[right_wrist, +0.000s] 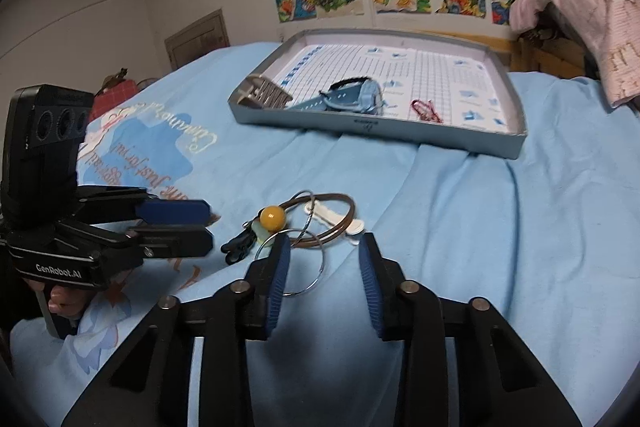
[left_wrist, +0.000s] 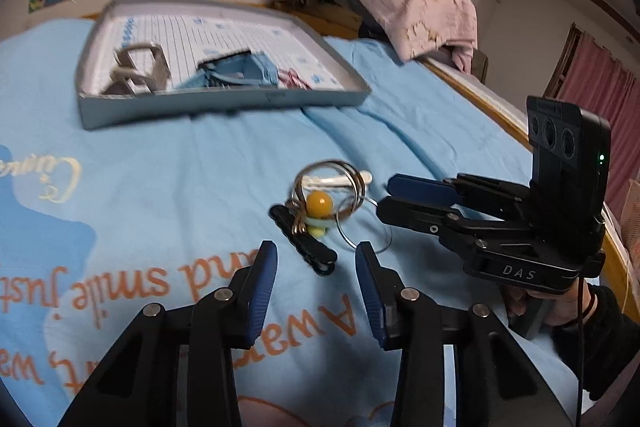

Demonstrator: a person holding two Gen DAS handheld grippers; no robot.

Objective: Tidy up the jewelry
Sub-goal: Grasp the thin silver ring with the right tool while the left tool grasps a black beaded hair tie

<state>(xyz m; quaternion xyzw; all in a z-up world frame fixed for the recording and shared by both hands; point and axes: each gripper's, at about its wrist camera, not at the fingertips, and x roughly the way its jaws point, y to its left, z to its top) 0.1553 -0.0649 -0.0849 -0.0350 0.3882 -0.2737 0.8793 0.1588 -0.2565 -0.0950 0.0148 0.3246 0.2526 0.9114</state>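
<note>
The jewelry pile (left_wrist: 320,203) is lying on the blue bed sheet (left_wrist: 160,167), in front of the grey tray (left_wrist: 224,99). Both the left claw (left_wrist: 316,255) and the right claw (right_wrist: 324,247) are being held partly released near it, nothing gripped.

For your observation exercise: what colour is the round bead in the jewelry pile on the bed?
Mustard yellow; the bead shows best in the right wrist view.
</note>
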